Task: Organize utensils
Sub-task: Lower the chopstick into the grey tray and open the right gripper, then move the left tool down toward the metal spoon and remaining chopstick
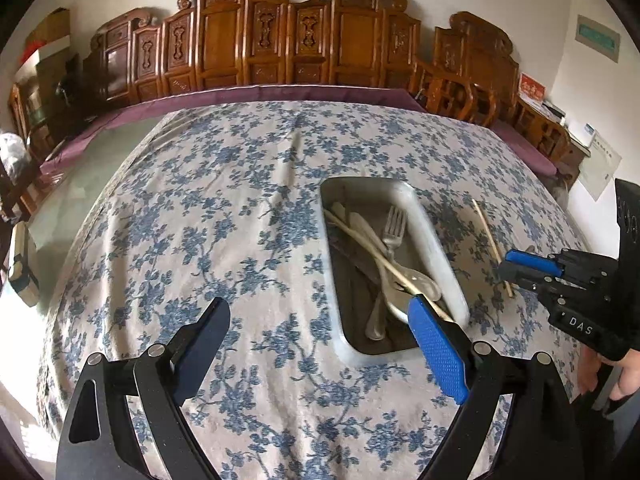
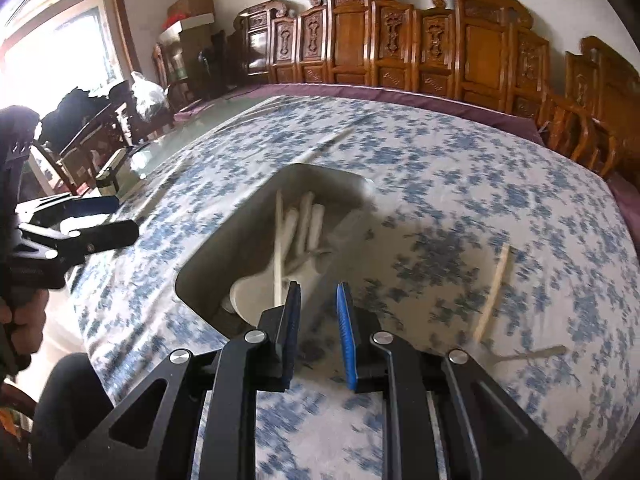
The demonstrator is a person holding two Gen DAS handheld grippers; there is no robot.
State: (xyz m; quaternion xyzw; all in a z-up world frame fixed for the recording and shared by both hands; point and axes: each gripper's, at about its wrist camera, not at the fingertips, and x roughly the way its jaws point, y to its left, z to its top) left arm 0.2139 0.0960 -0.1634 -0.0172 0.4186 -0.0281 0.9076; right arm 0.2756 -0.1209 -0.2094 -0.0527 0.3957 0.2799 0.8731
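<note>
A metal tray (image 1: 430, 224) on the blue-flowered tablecloth holds a fork (image 1: 394, 226), spoons and a chopstick (image 1: 384, 262). It also shows blurred in the right wrist view (image 2: 224, 236). My left gripper (image 1: 318, 312) is wide open and empty, its right finger over the tray's near corner. My right gripper (image 2: 318, 300) is open a little and empty, hovering at the tray's near right edge; it shows in the left wrist view (image 1: 516, 266) too. One loose chopstick (image 2: 494, 292) lies on the cloth right of the tray, also seen from the left wrist (image 1: 490, 240). A metal utensil handle (image 2: 532, 354) lies near it.
Carved wooden chairs (image 1: 280, 40) line the far side of the table. A purple cloth edge (image 1: 280, 90) runs along the table's back. Another long pale stick (image 2: 320, 150) lies on the cloth beyond the tray. A small box (image 1: 22, 264) stands at the left on bare glass.
</note>
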